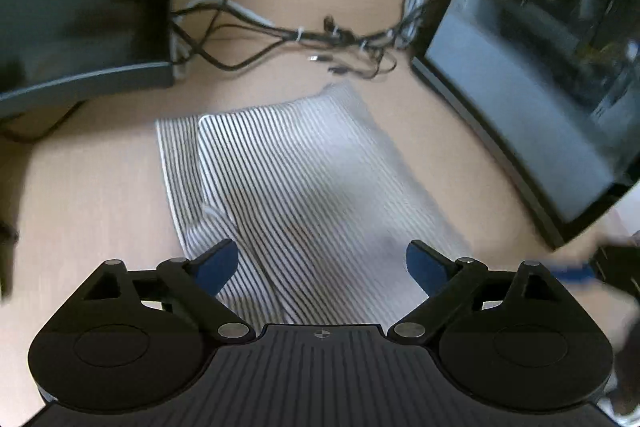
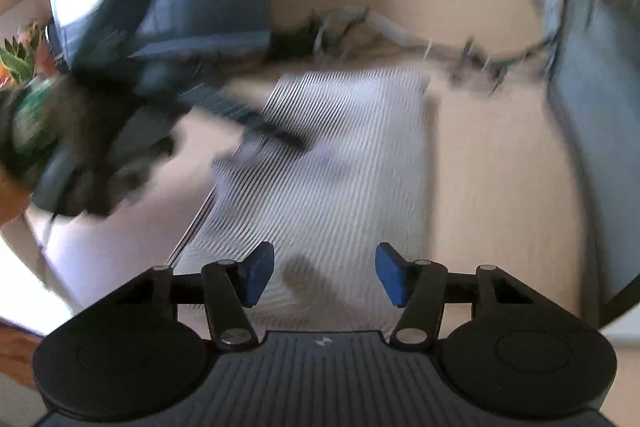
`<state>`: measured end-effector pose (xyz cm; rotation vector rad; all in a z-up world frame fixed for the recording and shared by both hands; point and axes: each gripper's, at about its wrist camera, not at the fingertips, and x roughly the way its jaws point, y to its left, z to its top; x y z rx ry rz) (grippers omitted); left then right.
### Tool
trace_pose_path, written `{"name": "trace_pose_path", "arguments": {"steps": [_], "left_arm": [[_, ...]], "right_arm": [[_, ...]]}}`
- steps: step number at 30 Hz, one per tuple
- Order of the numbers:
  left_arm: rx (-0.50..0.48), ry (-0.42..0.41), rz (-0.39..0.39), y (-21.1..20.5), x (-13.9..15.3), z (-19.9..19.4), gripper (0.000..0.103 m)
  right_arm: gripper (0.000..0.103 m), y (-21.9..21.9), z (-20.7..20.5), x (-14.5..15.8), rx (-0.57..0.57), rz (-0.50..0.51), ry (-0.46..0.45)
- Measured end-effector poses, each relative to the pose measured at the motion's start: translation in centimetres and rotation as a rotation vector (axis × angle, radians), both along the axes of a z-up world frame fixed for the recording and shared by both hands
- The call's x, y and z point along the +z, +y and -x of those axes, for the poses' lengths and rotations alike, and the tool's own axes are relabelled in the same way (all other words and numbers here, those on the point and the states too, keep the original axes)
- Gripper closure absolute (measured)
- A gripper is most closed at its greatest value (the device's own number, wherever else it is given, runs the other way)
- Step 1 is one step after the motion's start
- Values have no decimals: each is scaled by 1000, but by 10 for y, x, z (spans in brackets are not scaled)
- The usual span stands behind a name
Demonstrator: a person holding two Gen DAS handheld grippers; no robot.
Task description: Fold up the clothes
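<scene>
So my left claw [image 1: 322,263] is spread wide with nothing between the pads, hovering over the near edge of the striped garment [image 1: 304,187]. That's lying flat on the wooden desk [image 1: 100,195], already folded into a neat rectangle, with one layer peeking out along its 9 o'clock side. At 12 o'clock there's the cable mess [image 1: 304,39], with a monitor [image 1: 540,75] off at 2 o'clock. My right claw [image 2: 324,273] is also spread and holding nothing, over the near end of the same garment [image 2: 340,163]; that view is pretty blurry. I'd say most of the folding is done, maybe one last fold or tidy-up left.
</scene>
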<state>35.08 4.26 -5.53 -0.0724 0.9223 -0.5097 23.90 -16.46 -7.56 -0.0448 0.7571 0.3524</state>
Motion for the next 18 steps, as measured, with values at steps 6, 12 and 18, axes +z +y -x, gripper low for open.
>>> {"name": "trace_pose_path", "arguments": {"steps": [6, 12, 18], "left_arm": [[19, 17, -129, -21, -29, 31, 11], [23, -11, -157, -16, -29, 42, 11], [1, -19, -140, -10, -28, 47, 9]], "right_arm": [[47, -12, -30, -29, -41, 50, 72], [47, -10, -18, -33, -61, 51, 87], [47, 12, 3, -9, -2, 271, -23]]}}
